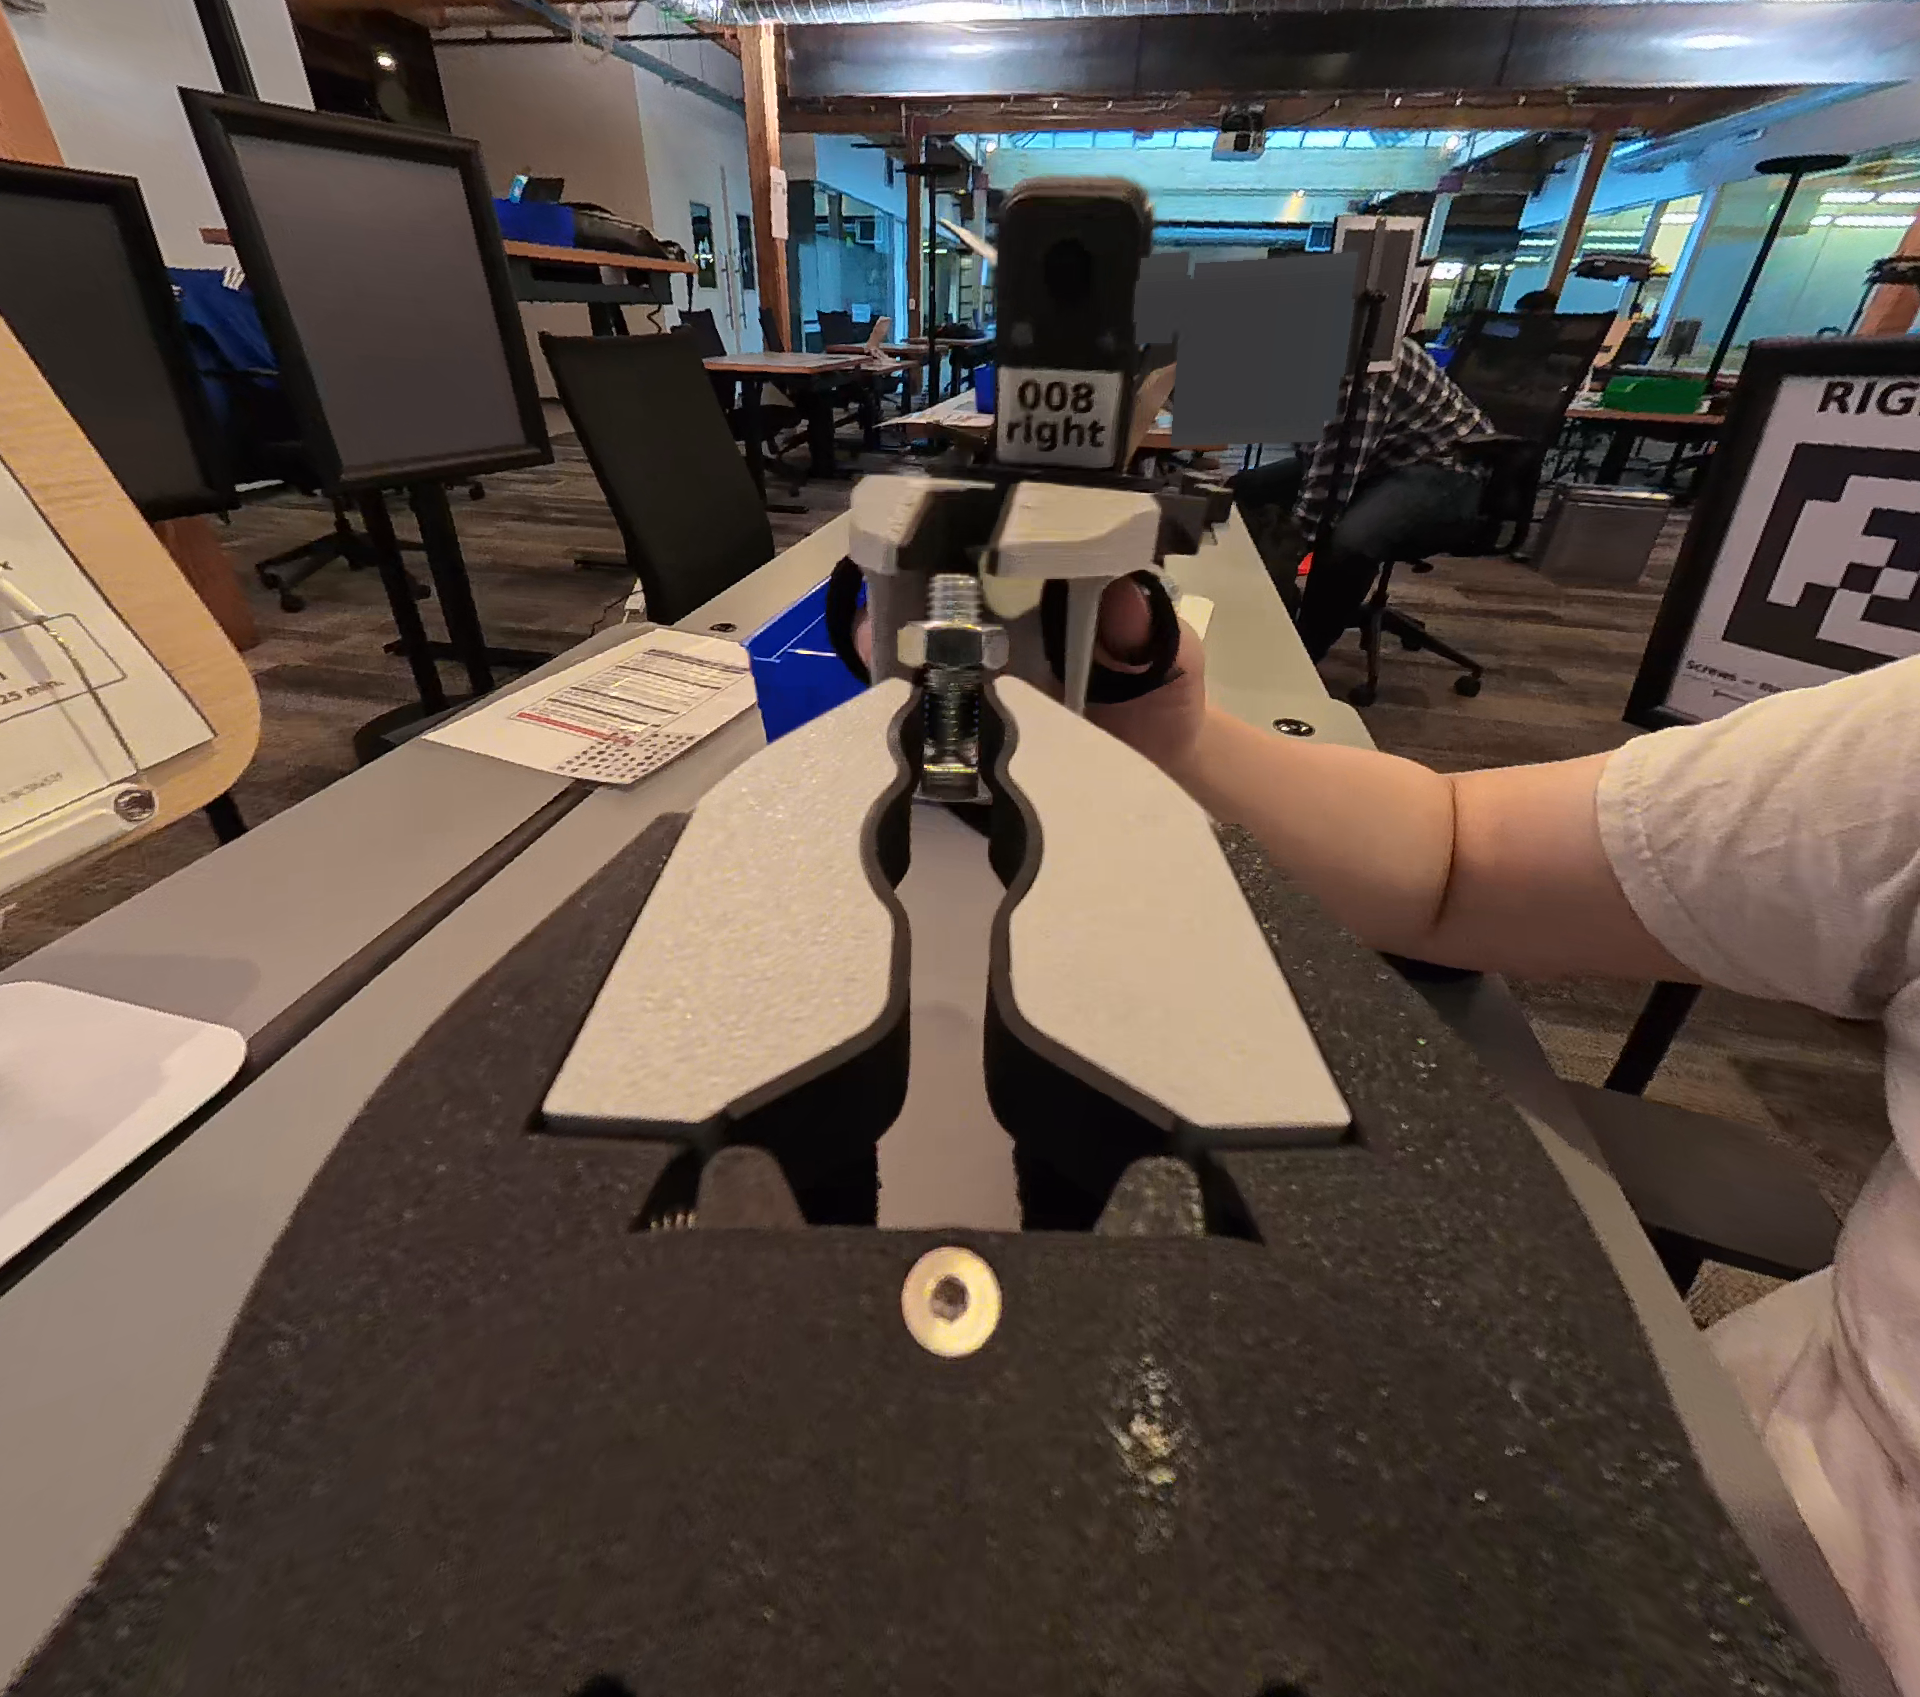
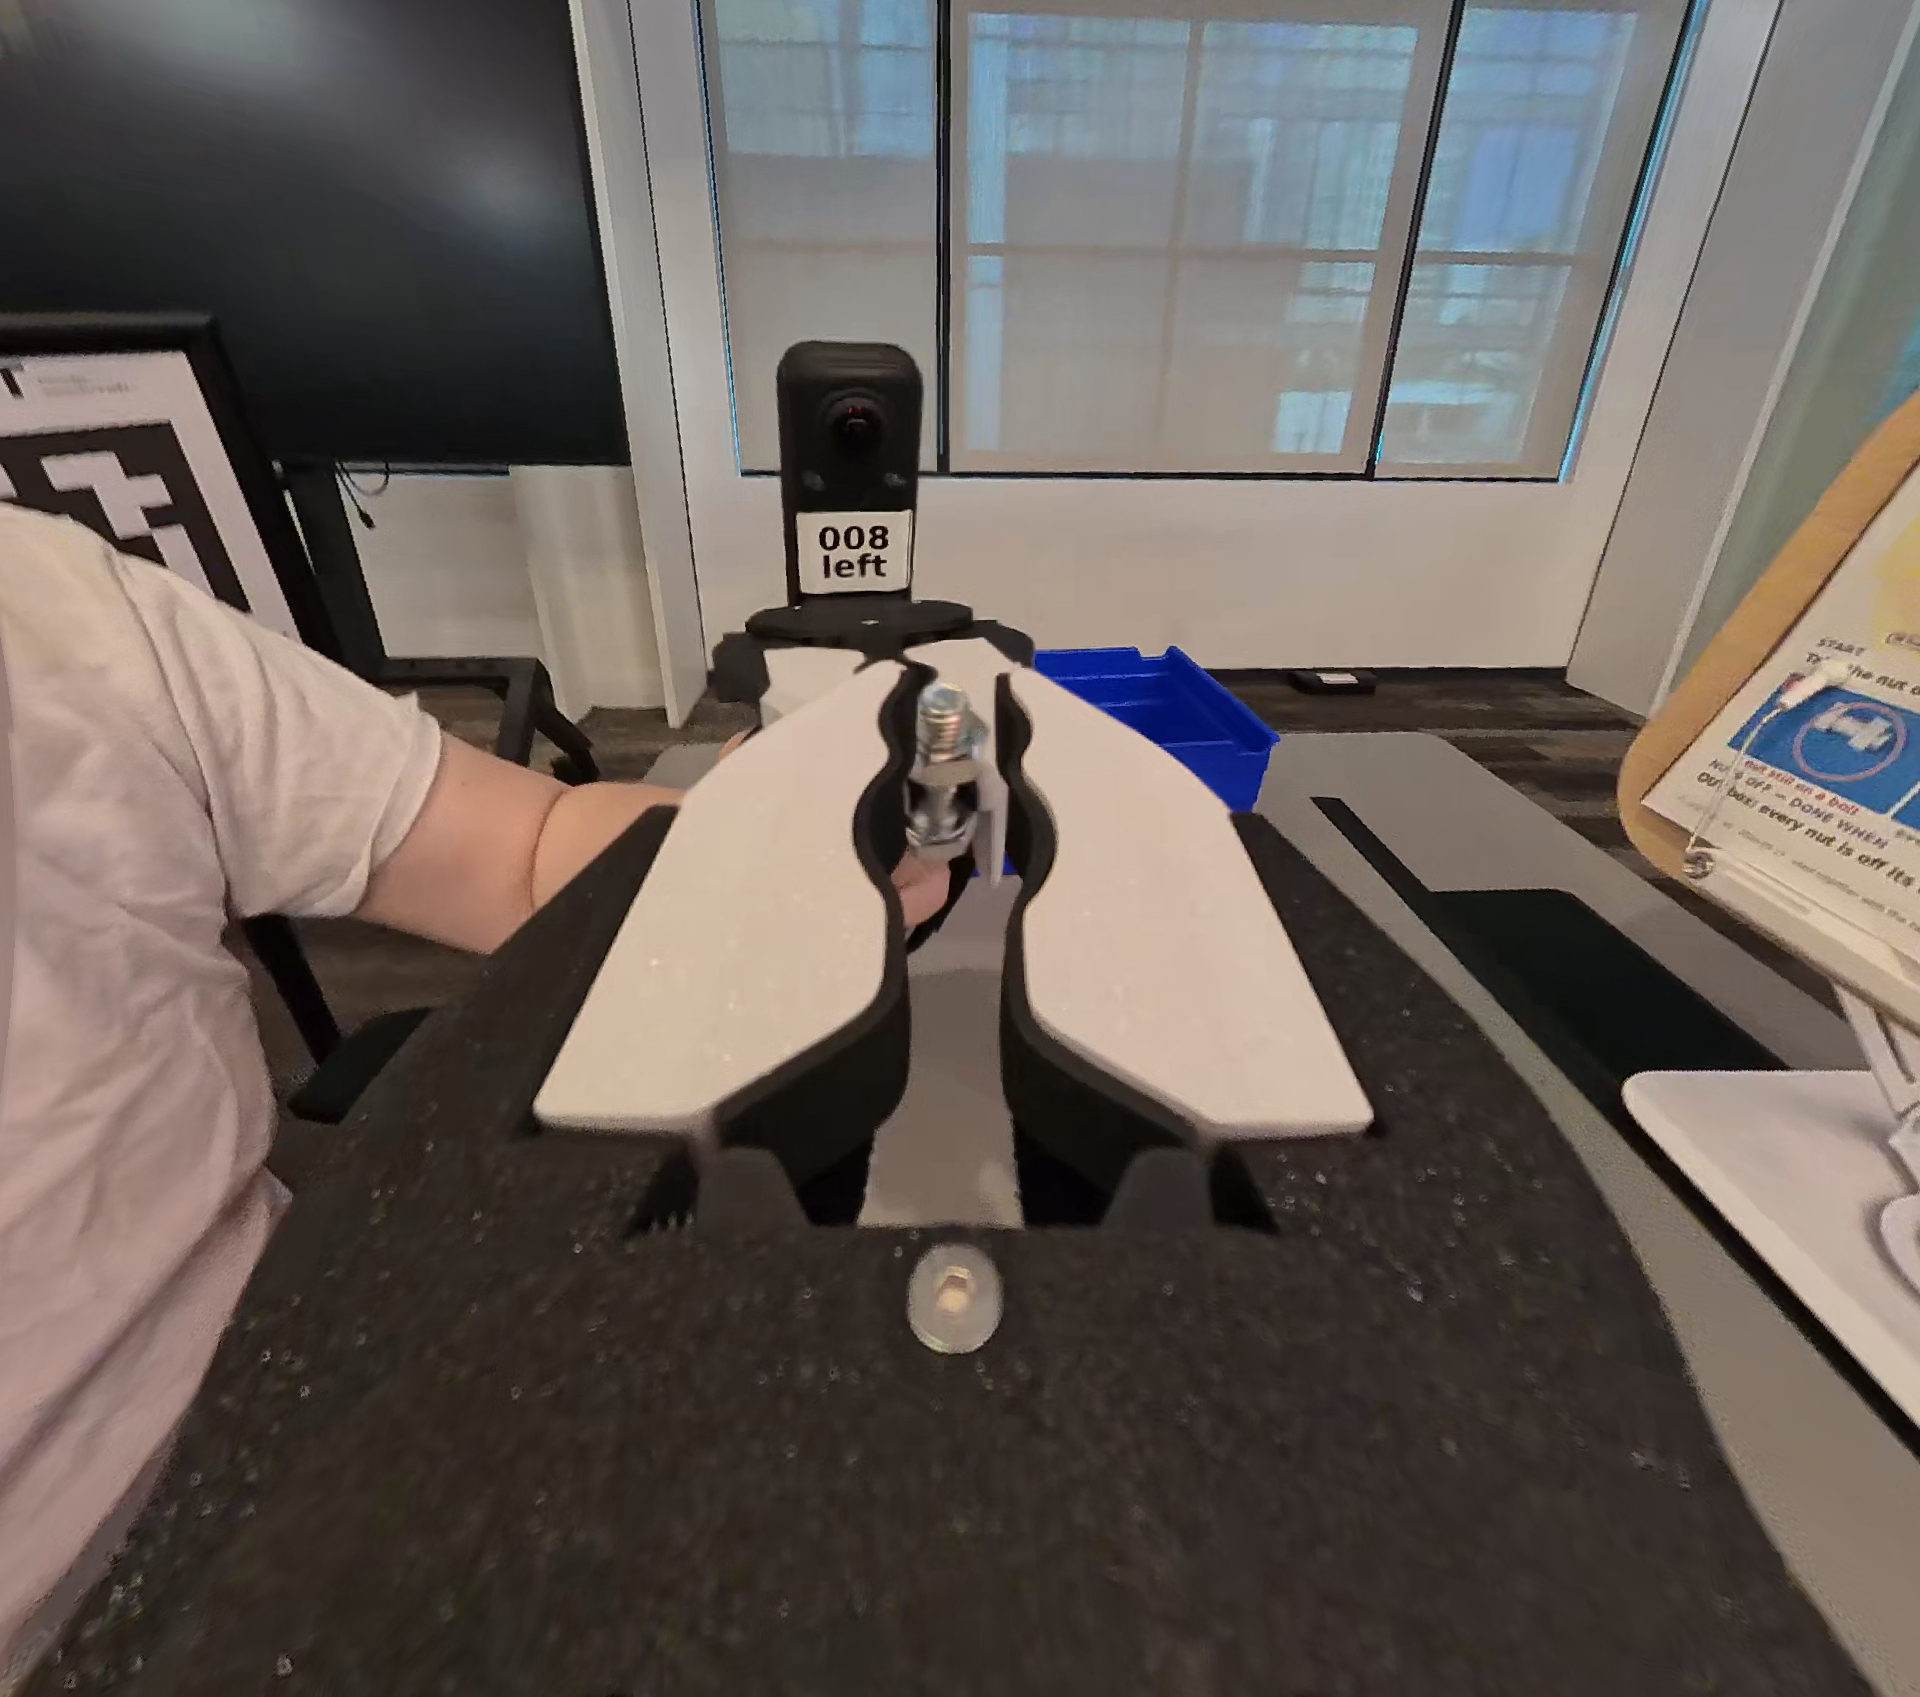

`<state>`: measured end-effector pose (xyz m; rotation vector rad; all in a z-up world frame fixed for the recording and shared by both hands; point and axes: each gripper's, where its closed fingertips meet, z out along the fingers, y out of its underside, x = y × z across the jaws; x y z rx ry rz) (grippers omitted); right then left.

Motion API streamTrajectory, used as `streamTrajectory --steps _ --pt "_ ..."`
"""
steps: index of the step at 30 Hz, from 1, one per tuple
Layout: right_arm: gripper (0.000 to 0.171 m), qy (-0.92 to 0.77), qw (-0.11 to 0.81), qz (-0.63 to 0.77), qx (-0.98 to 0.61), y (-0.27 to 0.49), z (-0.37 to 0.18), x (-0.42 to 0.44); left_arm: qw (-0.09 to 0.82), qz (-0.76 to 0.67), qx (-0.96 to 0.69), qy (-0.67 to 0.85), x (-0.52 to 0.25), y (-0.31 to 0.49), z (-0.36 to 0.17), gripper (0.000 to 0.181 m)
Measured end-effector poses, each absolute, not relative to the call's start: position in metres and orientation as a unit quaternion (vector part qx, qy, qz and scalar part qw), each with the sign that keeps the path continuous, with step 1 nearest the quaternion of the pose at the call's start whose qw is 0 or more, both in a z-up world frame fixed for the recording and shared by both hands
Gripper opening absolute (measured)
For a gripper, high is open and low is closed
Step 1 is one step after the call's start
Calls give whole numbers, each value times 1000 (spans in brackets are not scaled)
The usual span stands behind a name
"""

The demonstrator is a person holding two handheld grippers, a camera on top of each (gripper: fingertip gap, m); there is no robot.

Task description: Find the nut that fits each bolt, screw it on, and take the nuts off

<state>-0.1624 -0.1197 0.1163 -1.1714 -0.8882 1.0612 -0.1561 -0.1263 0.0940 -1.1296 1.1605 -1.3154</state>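
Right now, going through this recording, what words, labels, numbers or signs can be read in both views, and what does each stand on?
I don't transcribe writing; here is what bears it.
White label, left wrist view: legible print.
White label, right wrist view: legible print.
Framed marker board: large heading, cut off.
Printed sheet on the table: too small.
Instruction card on the wooden stand: partly legible.

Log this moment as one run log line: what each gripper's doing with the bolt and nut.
left gripper: shut on bolt | right gripper: shut on nut | nut: threaded on bolt | held above table
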Motion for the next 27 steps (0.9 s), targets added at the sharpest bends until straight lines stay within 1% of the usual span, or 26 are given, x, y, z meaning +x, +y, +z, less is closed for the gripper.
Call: streamTrajectory --steps 5,13,15,18,23,27 --pt "13 -381 589 498 -510 -120 112 -164 505 -542 -470 481 -156 -126 94 9" --pt "9 -388 588 481 -522 -119 106 -168 510 -528 -469 490 -155 -125 91 10" --pt "9 -388 586 474 -530 -117 104 -168 523 -519 -467 488 -156 -122 93 21" --pt "9 -383 595 476 -522 -118 109 -165 535 -485 -479 499 -158 -116 89 26" --pt "9 -404 600 457 -518 -121 107 -167 495 -480 -498 526 -152 -124 77 41" --pt "9 -425 593 468 -498 -131 109 -169 464 -504 -496 534 -148 -133 74 41"
